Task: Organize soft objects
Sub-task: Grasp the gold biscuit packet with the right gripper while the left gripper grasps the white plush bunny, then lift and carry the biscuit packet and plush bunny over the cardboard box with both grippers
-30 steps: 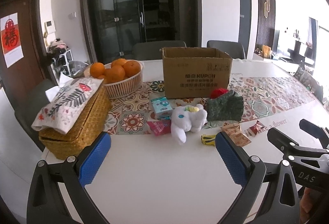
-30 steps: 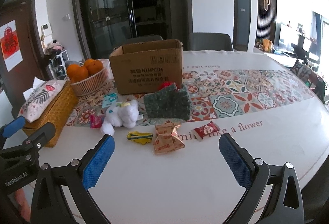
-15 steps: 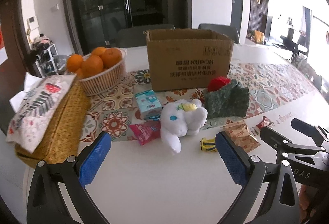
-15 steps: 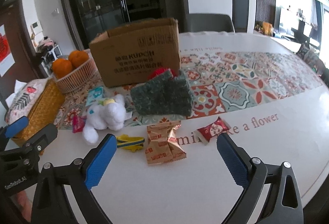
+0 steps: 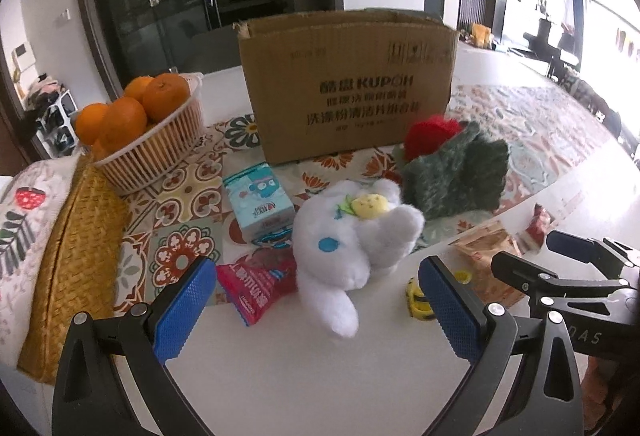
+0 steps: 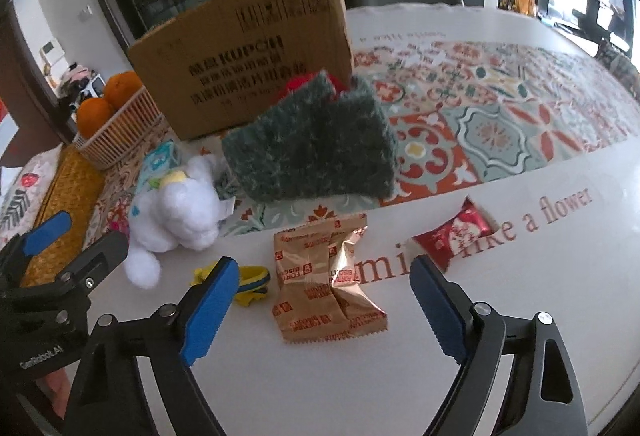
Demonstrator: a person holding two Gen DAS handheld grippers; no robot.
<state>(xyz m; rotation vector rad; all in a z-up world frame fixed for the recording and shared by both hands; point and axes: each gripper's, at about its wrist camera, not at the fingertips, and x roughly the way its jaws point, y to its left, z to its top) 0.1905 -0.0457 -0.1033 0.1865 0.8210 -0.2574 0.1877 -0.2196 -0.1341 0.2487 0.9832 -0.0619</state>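
Plush rabbit [image 5: 356, 240] nearer than before

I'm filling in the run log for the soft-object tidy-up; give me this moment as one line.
phase: approach | left claw: open, before white plush | right claw: open, closing, over biscuit packet | held: nothing | box: behind

One cardboard box [image 5: 348, 88]. One white plush toy [image 5: 352, 240]. One green fuzzy soft item [image 6: 312, 152], with one red soft thing [image 5: 430, 130] behind it. One basket [image 5: 156, 152] holding at least four oranges [image 5: 166, 96]. One blue tissue pack [image 5: 260, 204]. One woven tissue box [image 5: 76, 256]. Two tan biscuit packets [image 6: 324, 280]. Two red snack packets: one [image 5: 256, 286], another [image 6: 454, 232]. One small yellow toy [image 6: 250, 282]. Two grippers: left [image 5: 316, 312], right [image 6: 320, 312].
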